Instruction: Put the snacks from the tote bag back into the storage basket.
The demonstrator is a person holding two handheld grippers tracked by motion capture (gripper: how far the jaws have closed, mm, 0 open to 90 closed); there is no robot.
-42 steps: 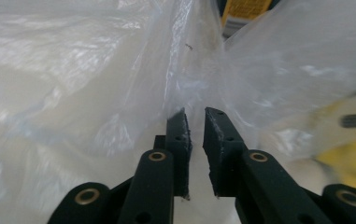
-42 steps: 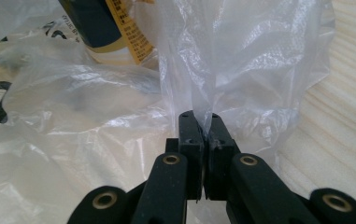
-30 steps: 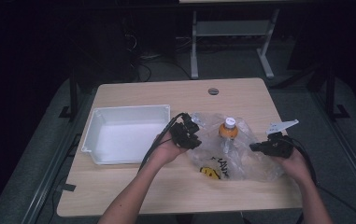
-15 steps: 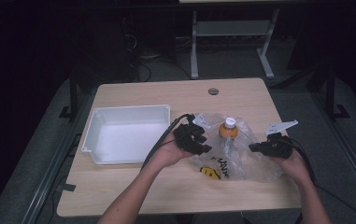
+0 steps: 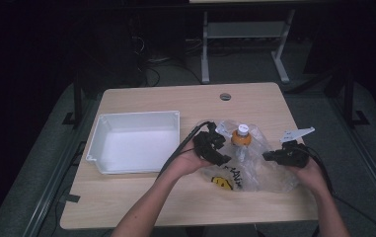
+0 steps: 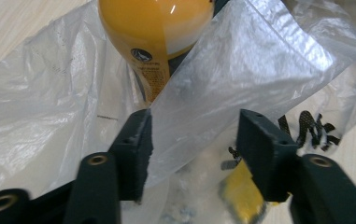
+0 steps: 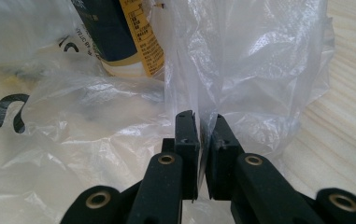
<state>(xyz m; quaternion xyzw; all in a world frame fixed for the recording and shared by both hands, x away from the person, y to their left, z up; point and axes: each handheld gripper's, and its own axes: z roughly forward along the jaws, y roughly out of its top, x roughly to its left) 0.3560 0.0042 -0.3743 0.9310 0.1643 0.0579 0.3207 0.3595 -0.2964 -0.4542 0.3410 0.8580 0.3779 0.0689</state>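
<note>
A clear plastic bag (image 5: 269, 173) with a yellow face and black print lies on the wooden table (image 5: 175, 202). An orange bottle (image 5: 240, 137) with a white cap stands inside it. My left gripper (image 5: 220, 150) is at the bag's left side, just short of the bottle (image 6: 157, 28). Its jaws (image 6: 194, 135) have just been opening and stand apart, with a loose sheet of the bag (image 6: 259, 70) between them, not pinched. My right gripper (image 5: 267, 156) is at the bag's right side. In its own view the right gripper (image 7: 202, 128) is shut on a fold of the bag (image 7: 250, 56), with the bottle (image 7: 119, 37) behind.
A white empty tray (image 5: 136, 114) sits on the left half of the table. A round cable hole (image 5: 225, 96) is near the far edge. Black cables trail from both grippers over the front edge. Dark floor and a desk frame lie beyond the table.
My left gripper has shifted right toward the bottle, and its jaws have spread apart off the bag film. The right gripper has stayed put, gripping the bag.
</note>
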